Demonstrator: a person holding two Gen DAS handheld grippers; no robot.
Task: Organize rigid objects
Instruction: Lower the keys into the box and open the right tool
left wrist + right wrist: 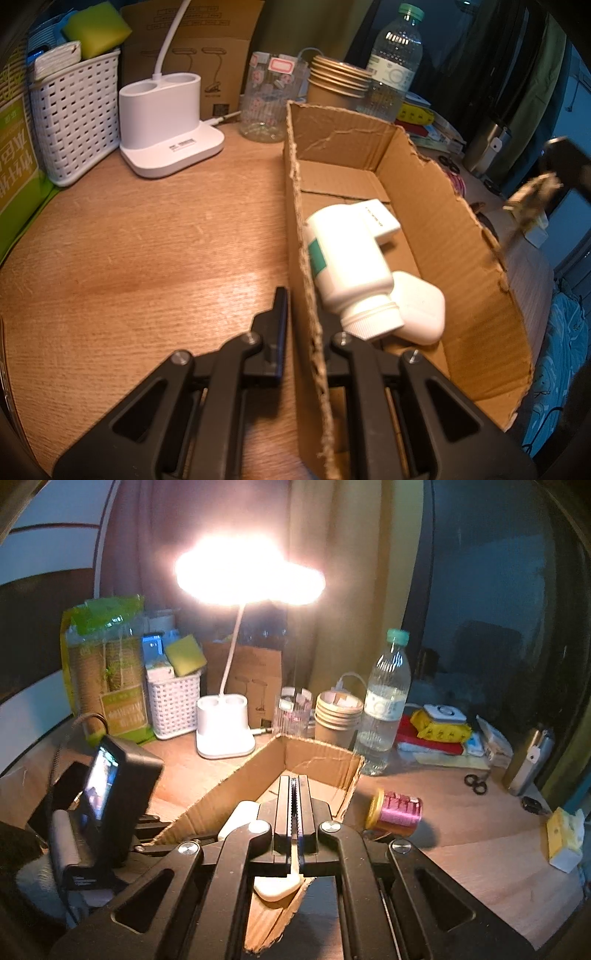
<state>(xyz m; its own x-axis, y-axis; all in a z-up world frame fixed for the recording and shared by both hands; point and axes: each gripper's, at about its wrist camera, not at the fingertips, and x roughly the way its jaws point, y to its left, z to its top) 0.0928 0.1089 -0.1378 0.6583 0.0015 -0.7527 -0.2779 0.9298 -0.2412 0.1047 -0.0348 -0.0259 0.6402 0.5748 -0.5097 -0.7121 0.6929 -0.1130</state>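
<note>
An open cardboard box (436,206) lies on the wooden desk (147,240). Inside it lie a white pill bottle (351,266) with a green label, a white rounded case (421,314) and a flat white block (380,218). My left gripper (303,317) straddles the box's near left wall, one finger outside and one inside, shut on it. My right gripper (294,794) is shut and empty above the box (314,757). A pink thread spool (397,810) lies on the desk right of the box.
A white lamp base (166,133), white basket (74,122), glass jar (269,99), stacked paper cups (336,85) and water bottle (395,62) line the back. Scissors (476,783), a metal flask (528,760) and a yellow-white packet (563,838) are to the right.
</note>
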